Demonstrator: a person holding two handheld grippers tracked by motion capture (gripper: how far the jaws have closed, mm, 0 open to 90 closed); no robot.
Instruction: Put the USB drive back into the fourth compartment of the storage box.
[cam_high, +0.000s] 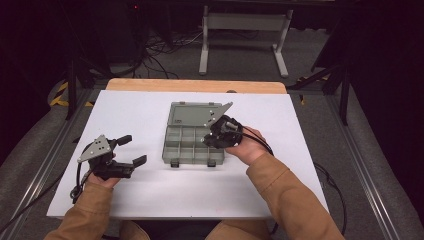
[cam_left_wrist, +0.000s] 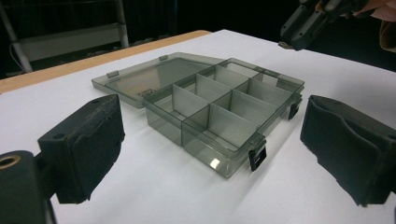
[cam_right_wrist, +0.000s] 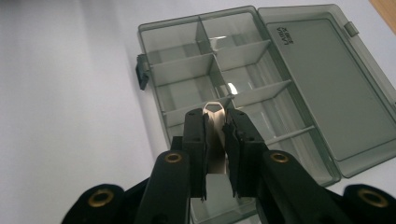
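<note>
A grey see-through compartment box (cam_high: 165, 146) lies open mid-table, its lid (cam_high: 192, 114) flat on the far side and its cells empty. My right gripper (cam_high: 220, 132) hovers over the box's right cells. In the right gripper view it (cam_right_wrist: 215, 119) is shut on a thin flat silver metal piece (cam_right_wrist: 213, 108) with a hexagonal hole at its tip, above the box (cam_right_wrist: 182, 63) and beside the lid (cam_right_wrist: 327, 84). My left gripper (cam_high: 135, 149) rests on the white board left of the box, open and empty. The left gripper view has its wide-apart pads (cam_left_wrist: 88, 140) framing the box (cam_left_wrist: 205, 149).
The white board (cam_high: 150, 200) covers a wooden table whose far edge (cam_high: 195, 85) shows. A white metal stand (cam_high: 245, 22) and cables lie on the floor beyond. The right gripper (cam_left_wrist: 313, 23) appears at the top right of the left gripper view.
</note>
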